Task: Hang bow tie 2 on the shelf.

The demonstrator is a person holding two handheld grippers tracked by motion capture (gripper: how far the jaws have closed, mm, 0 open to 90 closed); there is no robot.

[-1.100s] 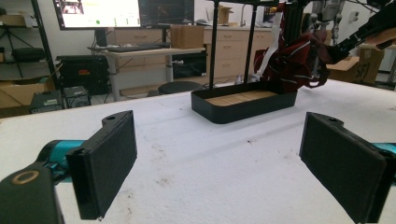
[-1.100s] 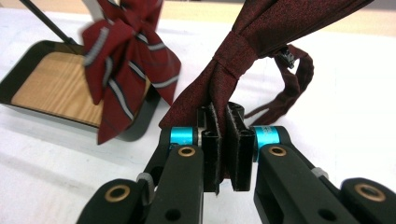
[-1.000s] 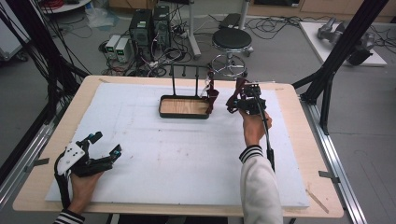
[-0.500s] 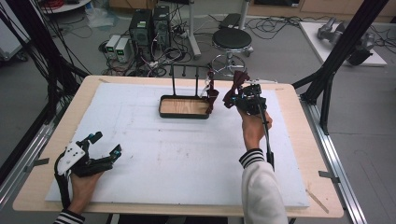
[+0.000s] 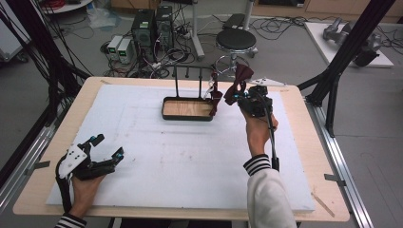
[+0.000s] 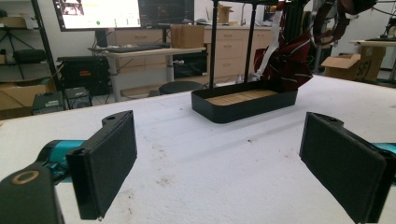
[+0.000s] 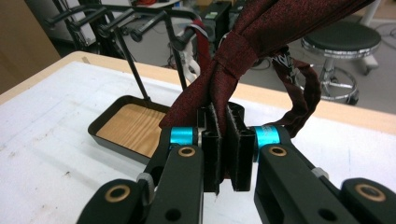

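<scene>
My right gripper (image 5: 236, 96) (image 7: 224, 125) is shut on a dark red tie (image 5: 239, 78) (image 7: 243, 51), held just below its knot and lifted above the table. The tie's band loops off to the right, and another part of it hangs by the right hook of a black rack (image 5: 192, 70) (image 7: 140, 28). The rack stands in a black tray (image 5: 187, 118) (image 7: 100, 135) (image 6: 243, 111) with a wooden floor. My left gripper (image 5: 108, 145) (image 6: 219, 163) rests open at the near left of the white mat, with nothing between its pads. The tie (image 6: 289, 60) hangs beside the tray's far end.
A white mat (image 5: 190, 161) covers the wooden table. A round stool (image 5: 236, 40) (image 7: 341, 42) stands on the floor behind the table, near computer boxes (image 5: 152, 23) and cables. Black frame posts (image 5: 337, 71) rise at both sides.
My right gripper has risen a little with the tie, drawing it up beside the rack. The left hand has stayed in place.
</scene>
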